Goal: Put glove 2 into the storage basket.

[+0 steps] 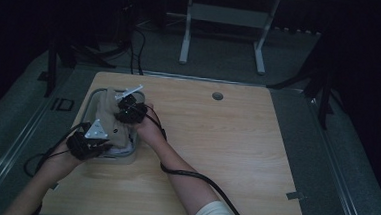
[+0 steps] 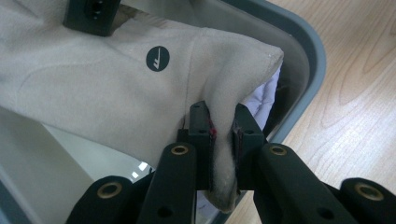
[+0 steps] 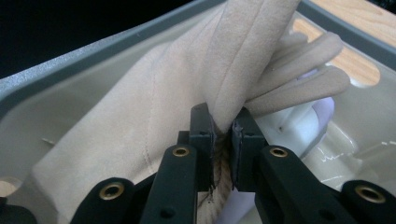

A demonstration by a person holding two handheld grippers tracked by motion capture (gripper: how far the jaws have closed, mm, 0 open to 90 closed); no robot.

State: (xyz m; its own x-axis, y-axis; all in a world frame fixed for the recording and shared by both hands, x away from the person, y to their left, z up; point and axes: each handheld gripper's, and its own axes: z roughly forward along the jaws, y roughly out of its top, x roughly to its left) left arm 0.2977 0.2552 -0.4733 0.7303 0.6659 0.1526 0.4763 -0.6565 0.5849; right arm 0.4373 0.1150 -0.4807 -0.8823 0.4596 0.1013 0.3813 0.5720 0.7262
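Fabric first: we count one beige garment (image 1: 111, 117), soft and suede-like with a brushed nap, stitched seams and a small round dark logo (image 2: 158, 58) on it. It sits in and over one clear plastic bin with a grey rim (image 1: 95, 94), at the left part of one wooden table (image 1: 216, 139); beneath it we glimpse some white, lightly quilted cloth (image 2: 264, 95).

We hold two grippers. Our left gripper (image 2: 223, 128) is pressed together on a folded corner of the garment, the cloth squeezed between its pads. Our right gripper (image 3: 223, 128) likewise pinches a bunched, rolled fold of the same garment, with several soft tube-like folds fanning out beside it.

From the high view, the garment's long axis runs from the bin's far edge towards the near edge, stretched between the right gripper (image 1: 130, 109) farther off and the left gripper (image 1: 92, 140) nearer us.
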